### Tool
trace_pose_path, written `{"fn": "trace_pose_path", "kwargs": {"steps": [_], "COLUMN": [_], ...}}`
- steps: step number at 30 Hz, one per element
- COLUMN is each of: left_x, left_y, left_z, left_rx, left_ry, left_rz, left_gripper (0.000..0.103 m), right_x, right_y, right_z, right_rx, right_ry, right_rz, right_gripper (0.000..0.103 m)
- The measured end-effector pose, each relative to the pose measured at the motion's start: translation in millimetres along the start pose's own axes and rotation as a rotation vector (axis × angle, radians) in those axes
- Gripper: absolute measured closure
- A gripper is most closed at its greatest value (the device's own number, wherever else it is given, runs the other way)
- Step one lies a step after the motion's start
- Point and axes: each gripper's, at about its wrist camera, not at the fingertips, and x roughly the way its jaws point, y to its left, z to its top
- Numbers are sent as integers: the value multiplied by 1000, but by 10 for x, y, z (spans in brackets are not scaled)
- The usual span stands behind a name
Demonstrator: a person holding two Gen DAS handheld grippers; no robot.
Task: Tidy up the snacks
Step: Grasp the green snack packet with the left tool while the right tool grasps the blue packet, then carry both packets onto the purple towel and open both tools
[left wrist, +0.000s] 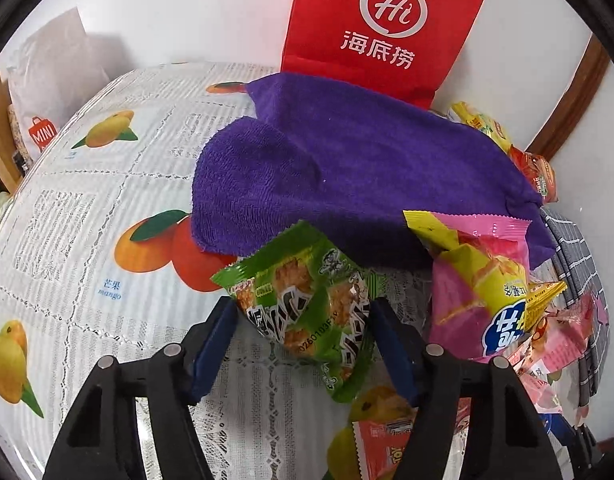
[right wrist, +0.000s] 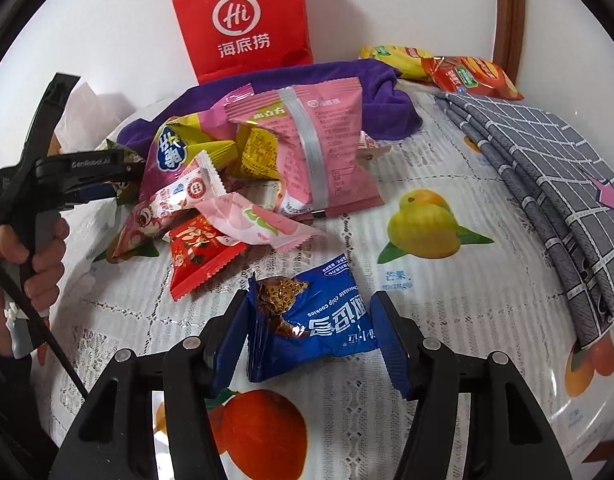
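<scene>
1. Left gripper [left wrist: 303,330]: the jaws bracket a green snack packet [left wrist: 307,312], both pads touching or nearly touching its side edges. The packet appears lifted off the surface [left wrist: 67,240], so I judge it grasped, lightly.

2. Right gripper [right wrist: 307,338]: the jaws stand either side of a blue cookie packet [right wrist: 311,320]. The left pad touches the crimped end; the right pad sits just beside the other end. Whether this hold is firm cannot be told.

3. Remaining snacks: a loose heap lies on the surface between the grippers and a purple towel [right wrist: 387,92], comprising a large pink packet [right wrist: 307,140], a yellow-green packet [right wrist: 179,148], small pink-and-white sachets [right wrist: 259,220] and a red sachet [right wrist: 199,256]. Two more packets [right wrist: 447,66], yellow and orange-red, lie near the wall. A red paper bag [right wrist: 243,20] stands behind the towel; a folded grey checked cloth [right wrist: 547,168] lies to the right.

4. Step in hand, as judged: each gripper carries one packet away from the heap for sorting.

5. Recommendations: grip across the flat body, not the crimped seam, which slips. Squeeze only enough to hold, since biscuits inside may crush. Lift clear before travelling, so neighbouring sachets are not dragged. Keep the two grippers well apart.
</scene>
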Motion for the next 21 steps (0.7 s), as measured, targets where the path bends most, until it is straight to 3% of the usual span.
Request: {"fn": "trace_pose_path", "kwargs": {"steps": [13,21], "left_x": [-369,-761], "left_y": [136,215], "left_z": [-217,-331], "left_rx": [-36,-42], "left_ry": [7,-27], "left_rz": [-59,-58], "left_gripper": [54,55], "right_x": [-352,-651], "right_y": [-55,9], "right_z": [53,196], "right_rx": [22,14], "right_ry": [-47,-103], "right_rz": [-34,-39], "right_gripper": [45,45]}}
